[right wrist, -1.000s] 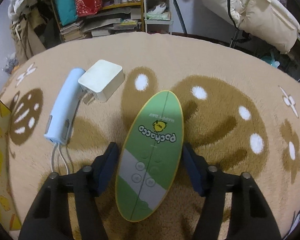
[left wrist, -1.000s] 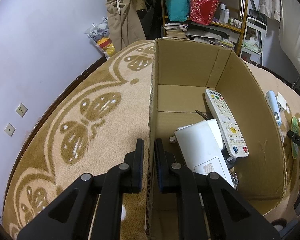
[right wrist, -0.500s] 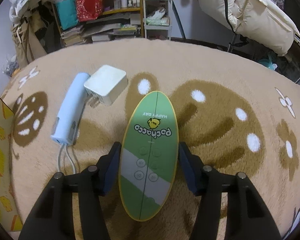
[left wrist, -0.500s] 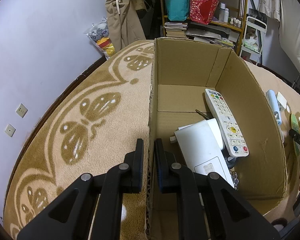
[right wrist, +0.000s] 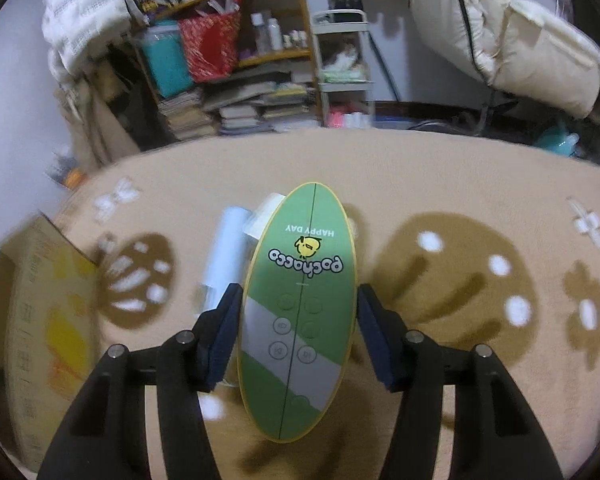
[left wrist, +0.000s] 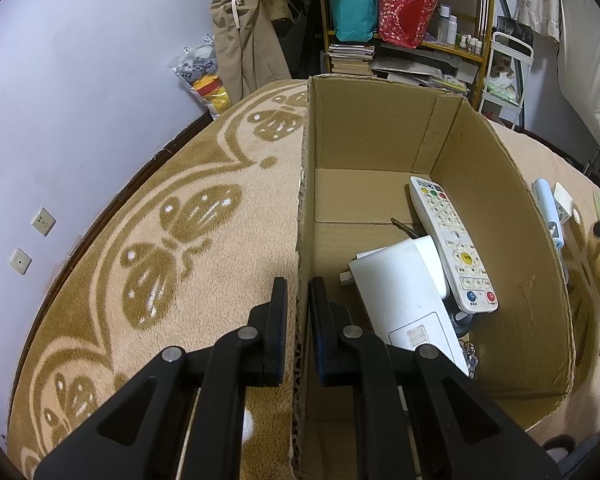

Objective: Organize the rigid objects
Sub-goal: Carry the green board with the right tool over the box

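Observation:
My right gripper [right wrist: 300, 304] is shut on a green oval "pochacco" remote [right wrist: 300, 304] and holds it lifted and tilted above the rug. Behind it on the rug lie a light blue cylinder device [right wrist: 225, 256] and a white charger block [right wrist: 265, 216], partly hidden. My left gripper [left wrist: 298, 300] is shut on the left wall of the open cardboard box [left wrist: 306, 160]. Inside the box lie a white remote [left wrist: 452, 244] and a white flat device [left wrist: 404, 300]. The box's outside corner shows in the right wrist view [right wrist: 40, 300].
A tan patterned rug [left wrist: 180, 240] covers the floor. A cluttered shelf [right wrist: 236, 60] with bags and books stands at the back, and a white cart [right wrist: 340, 76] beside it. A padded chair [right wrist: 540, 48] is at the right. The purple wall [left wrist: 80, 80] is on the left.
My right gripper has closed on the green remote and lifted it off the rug, tilting upward. My left gripper has stayed on the box wall.

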`<state>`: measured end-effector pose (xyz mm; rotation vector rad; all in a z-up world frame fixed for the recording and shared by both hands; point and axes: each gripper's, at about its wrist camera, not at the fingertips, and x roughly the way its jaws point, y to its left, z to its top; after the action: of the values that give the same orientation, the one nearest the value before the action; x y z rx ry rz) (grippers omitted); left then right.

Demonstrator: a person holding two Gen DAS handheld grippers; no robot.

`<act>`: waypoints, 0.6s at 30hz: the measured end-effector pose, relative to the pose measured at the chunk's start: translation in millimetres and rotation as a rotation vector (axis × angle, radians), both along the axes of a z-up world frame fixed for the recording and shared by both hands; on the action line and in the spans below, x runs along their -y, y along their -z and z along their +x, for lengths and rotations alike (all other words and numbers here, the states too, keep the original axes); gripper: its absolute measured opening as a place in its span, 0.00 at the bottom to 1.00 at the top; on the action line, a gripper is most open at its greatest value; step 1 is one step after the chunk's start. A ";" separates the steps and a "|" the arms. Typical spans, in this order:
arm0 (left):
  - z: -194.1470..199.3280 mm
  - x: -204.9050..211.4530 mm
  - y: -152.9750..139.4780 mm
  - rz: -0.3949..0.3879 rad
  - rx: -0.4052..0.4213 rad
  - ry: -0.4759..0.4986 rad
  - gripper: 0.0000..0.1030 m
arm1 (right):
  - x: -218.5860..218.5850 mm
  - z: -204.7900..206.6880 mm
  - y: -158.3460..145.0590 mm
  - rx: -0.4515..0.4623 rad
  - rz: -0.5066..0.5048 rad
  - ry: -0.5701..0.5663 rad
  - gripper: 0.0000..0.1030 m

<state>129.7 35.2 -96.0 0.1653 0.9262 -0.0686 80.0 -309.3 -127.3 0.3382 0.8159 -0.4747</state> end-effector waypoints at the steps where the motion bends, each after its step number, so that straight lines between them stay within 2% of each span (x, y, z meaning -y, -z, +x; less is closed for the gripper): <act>1: -0.5 0.3 0.8 0.001 0.001 0.001 0.11 | 0.1 0.2 -3.4 0.026 0.031 -0.010 0.59; 4: 0.0 0.1 0.7 0.000 -0.001 0.000 0.11 | -3.6 2.6 -13.4 0.083 0.086 -0.041 0.59; 11: -0.4 0.3 1.0 -0.002 0.000 0.000 0.11 | -39.5 17.0 -41.3 0.131 0.037 -0.161 0.59; 18: -0.5 0.4 0.8 0.000 0.000 0.000 0.11 | -102.3 34.7 -57.2 0.143 -0.011 -0.343 0.59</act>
<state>129.2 34.8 -96.7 0.1655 0.9262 -0.0690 114.8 -207.0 -70.1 0.2127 0.7139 -0.1326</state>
